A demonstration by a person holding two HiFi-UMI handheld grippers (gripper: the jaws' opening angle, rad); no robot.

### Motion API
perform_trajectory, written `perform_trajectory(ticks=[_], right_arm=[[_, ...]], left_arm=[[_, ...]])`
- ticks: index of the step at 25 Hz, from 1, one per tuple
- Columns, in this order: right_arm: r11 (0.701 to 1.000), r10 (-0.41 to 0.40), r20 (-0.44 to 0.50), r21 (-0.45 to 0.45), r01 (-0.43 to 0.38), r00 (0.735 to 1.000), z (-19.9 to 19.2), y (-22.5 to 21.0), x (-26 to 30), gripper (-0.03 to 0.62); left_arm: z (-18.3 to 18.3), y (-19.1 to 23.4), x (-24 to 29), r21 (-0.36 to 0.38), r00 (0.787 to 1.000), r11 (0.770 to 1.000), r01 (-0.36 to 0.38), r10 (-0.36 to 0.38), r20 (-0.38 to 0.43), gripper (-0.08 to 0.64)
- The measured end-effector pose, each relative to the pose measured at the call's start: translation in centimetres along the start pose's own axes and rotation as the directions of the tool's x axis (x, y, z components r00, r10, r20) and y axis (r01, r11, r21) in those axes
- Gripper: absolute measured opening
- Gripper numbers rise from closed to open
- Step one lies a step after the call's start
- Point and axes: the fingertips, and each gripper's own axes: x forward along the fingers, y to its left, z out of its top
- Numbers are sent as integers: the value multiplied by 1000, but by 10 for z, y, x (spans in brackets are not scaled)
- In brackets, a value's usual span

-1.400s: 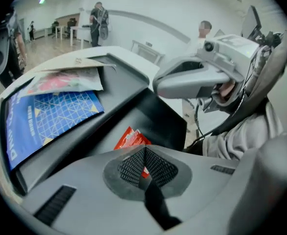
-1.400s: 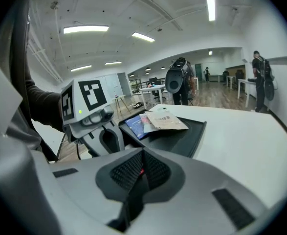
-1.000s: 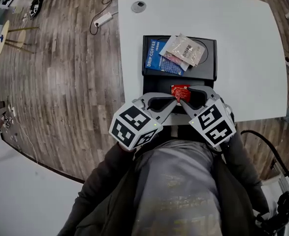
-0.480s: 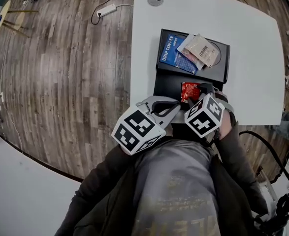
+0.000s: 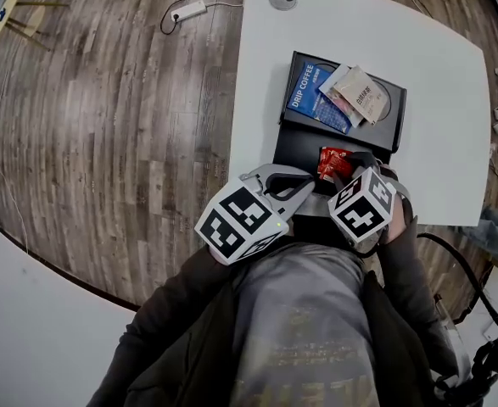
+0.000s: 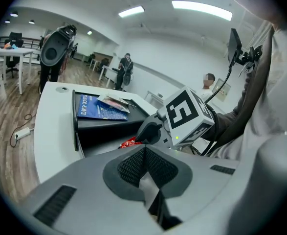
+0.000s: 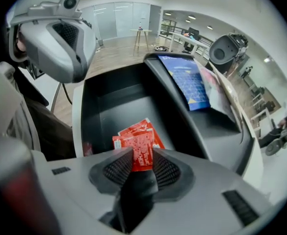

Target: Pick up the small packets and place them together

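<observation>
right tongs (image 7: 142,156): clamped on the near edge of the red packet (image 7: 139,142). The jaws have just been closing, and both ribbed pads are pressed against it.
red packet: held over the lower, near compartment of the black tray (image 5: 293,153). Contact with the tray floor cannot be judged.
left tongs (image 6: 144,153): closed together, with nothing between the pads. They are held just beside the right tongs at the tray's near edge, apart from the red packet.
blue packet (image 5: 315,96): laid flat on the raised far part of the tray; "DRIP COFFEE" is printed on it.
beige packet (image 5: 369,96): laid overlapping the blue packet's right side.
counter (image 5: 439,75): white; the tray is set towards its near edge.
</observation>
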Motion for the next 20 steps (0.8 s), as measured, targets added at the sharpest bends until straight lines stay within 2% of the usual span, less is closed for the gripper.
perform_trajectory(ticks=[2,3,10,16,20], right_arm=[[999,-23,28,25,22,999,2,-5,-3,101],[999,-33,45,45,31,998,3,-7,-5,55],[994,-43,138,101,29,990,15,-10,-27,54],[995,-51,264,92,27,963,35,-1,-69,54],[988,-135,331,111,104,934,44,-31,-106,54]], left_arm=[[-3,2,-2,-3,1000,1000,-1,1,-3,1],[-5,2,-3,-4,1000,1000,-2,2,-4,1],[-6,3,-5,16,1000,1000,0,1,-7,2],[-7,-6,-4,43,1000,999,10,-9,-8,2],[8,-8,1,77,1000,997,21,-21,7,1]])
